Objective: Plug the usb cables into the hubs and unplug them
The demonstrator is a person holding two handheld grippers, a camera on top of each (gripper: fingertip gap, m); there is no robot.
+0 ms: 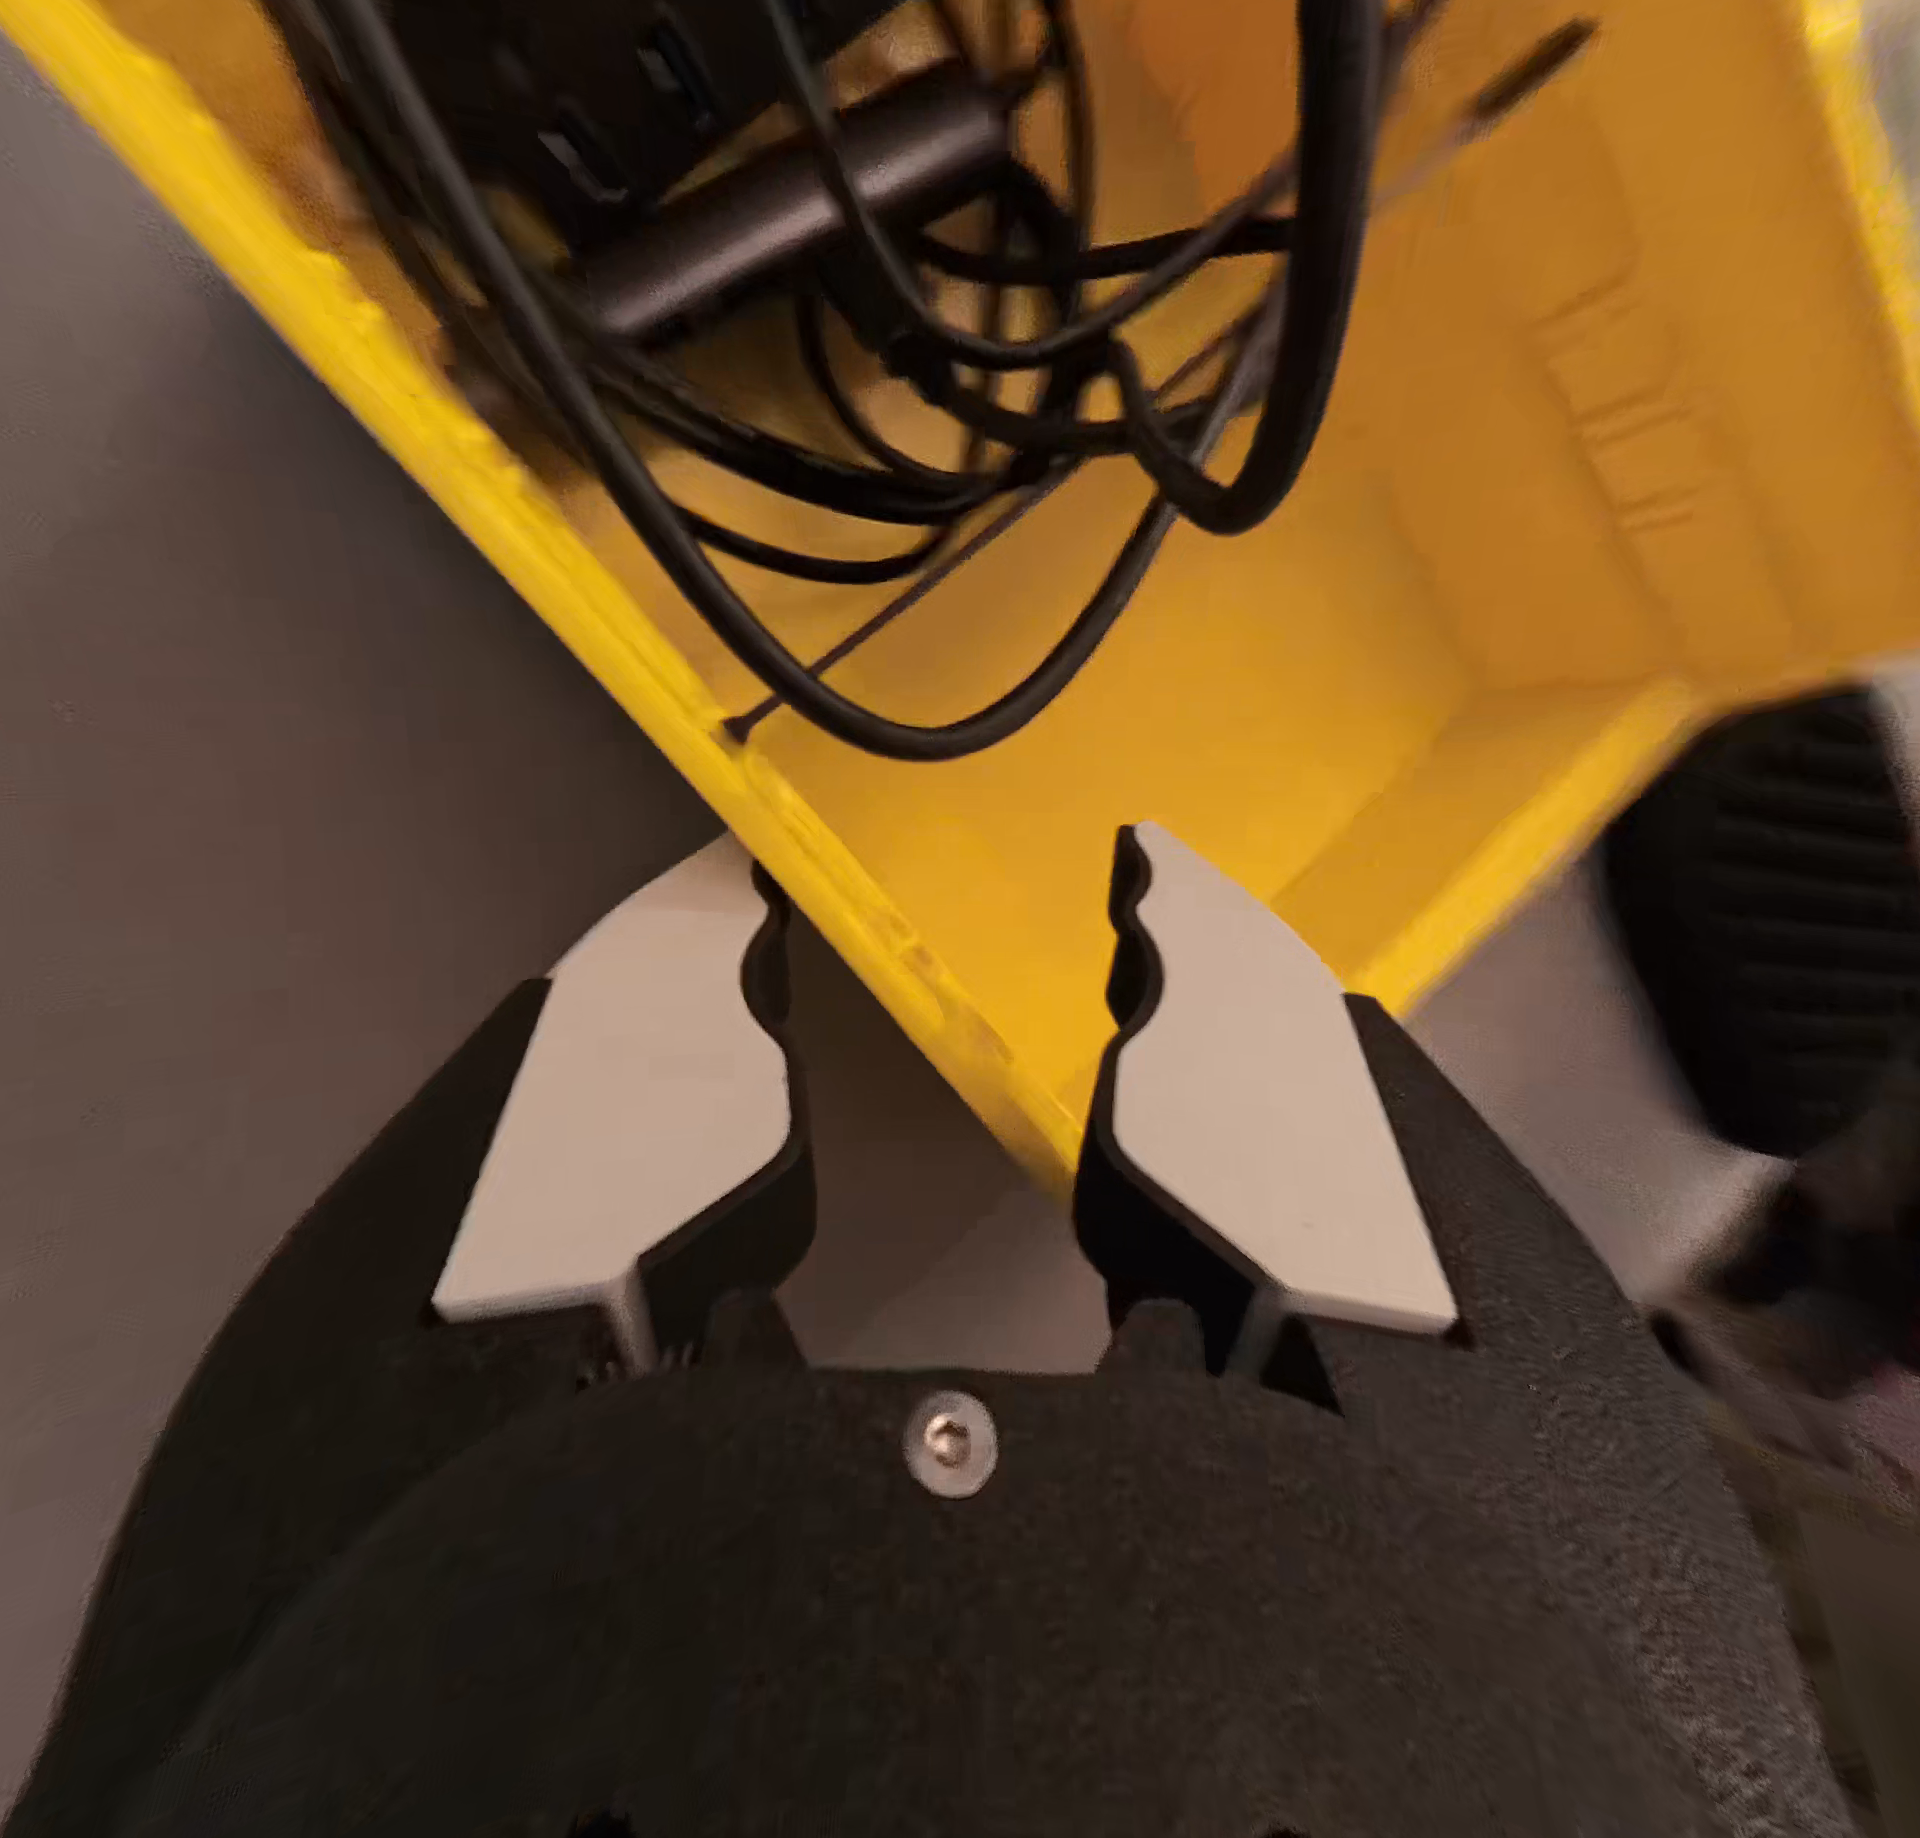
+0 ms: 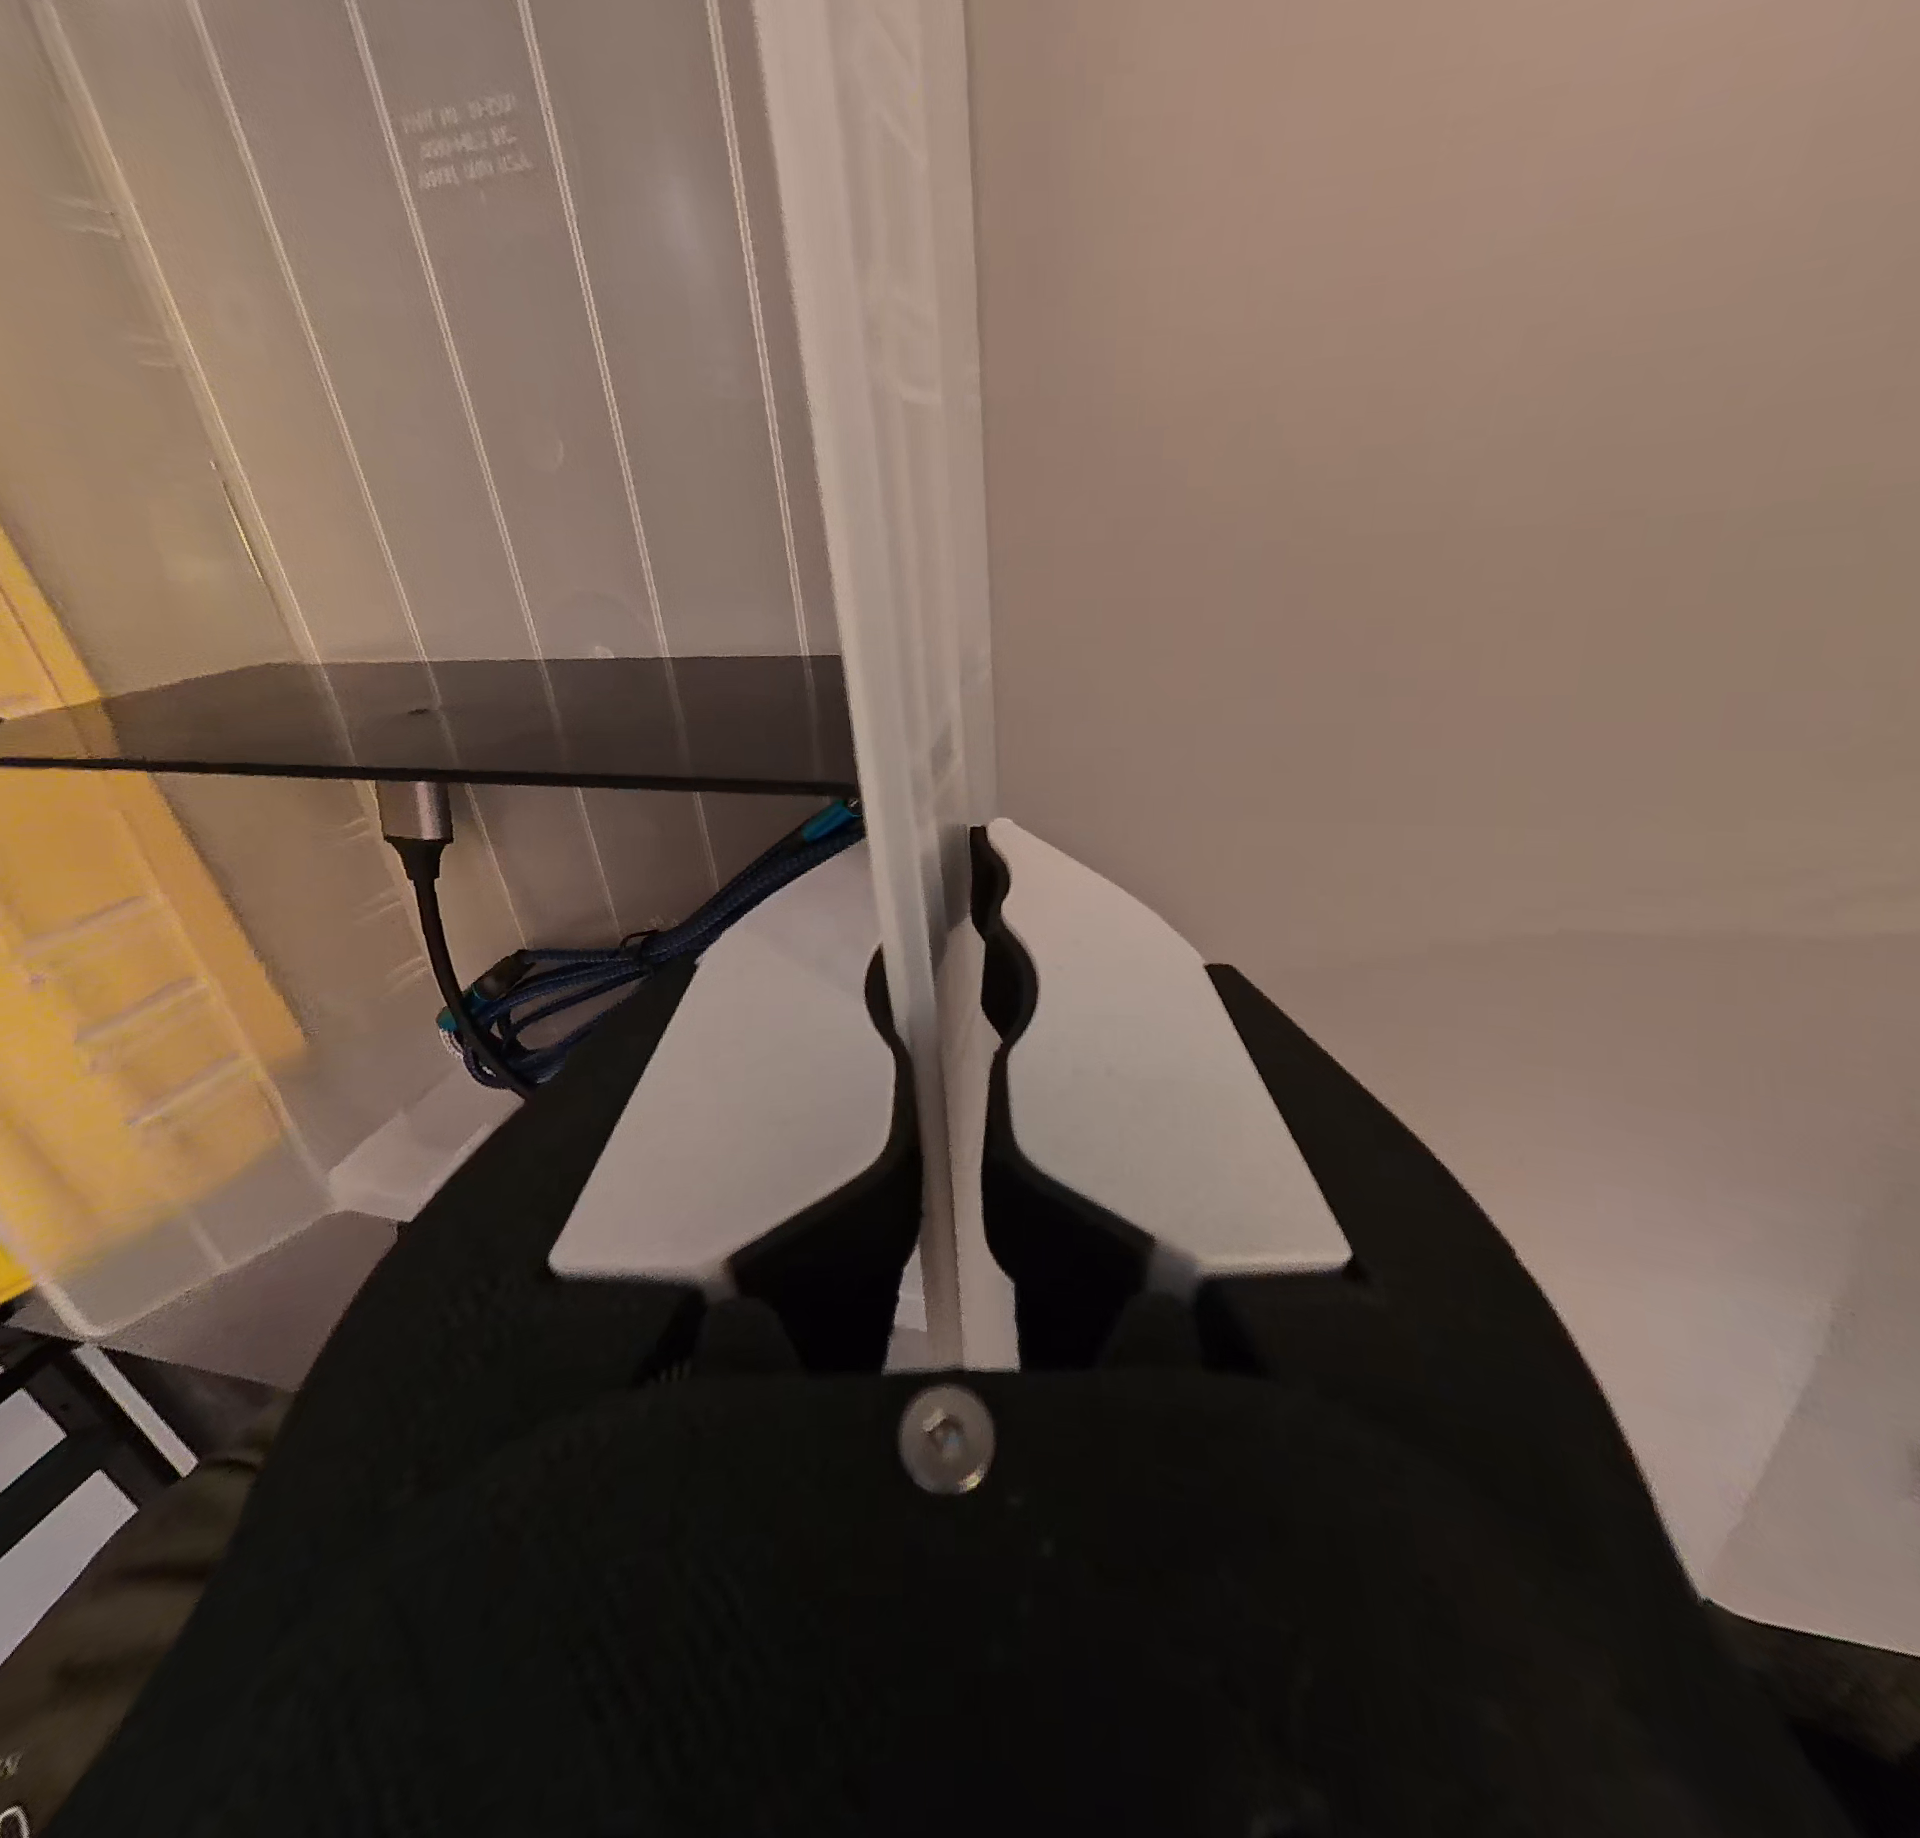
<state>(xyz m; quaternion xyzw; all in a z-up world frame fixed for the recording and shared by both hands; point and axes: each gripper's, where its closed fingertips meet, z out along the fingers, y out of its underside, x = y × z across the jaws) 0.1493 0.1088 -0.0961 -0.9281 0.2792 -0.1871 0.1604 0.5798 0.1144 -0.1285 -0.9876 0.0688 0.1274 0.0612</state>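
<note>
While its jaws straddle the yellow bin's [image 1: 582, 583] rim, the left tool [image 1: 940, 889] gapes, gripping nothing; black cables [image 1: 935, 583] and a grey hub [image 1: 800, 219] lie inside. Right tool [image 2: 951, 884] pinches the clear bin's [image 2: 894, 438] wall; blue cables [image 2: 623, 957] rest within.

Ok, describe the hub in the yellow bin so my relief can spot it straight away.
Start at the yellow bin filling the left wrist view, its rim between the open left gripper fingers. Among the tangle of thin black cables at its far end lies the hub. It is a straight, rigid, dark grey bar, thicker than any of the looping round cables.
</note>
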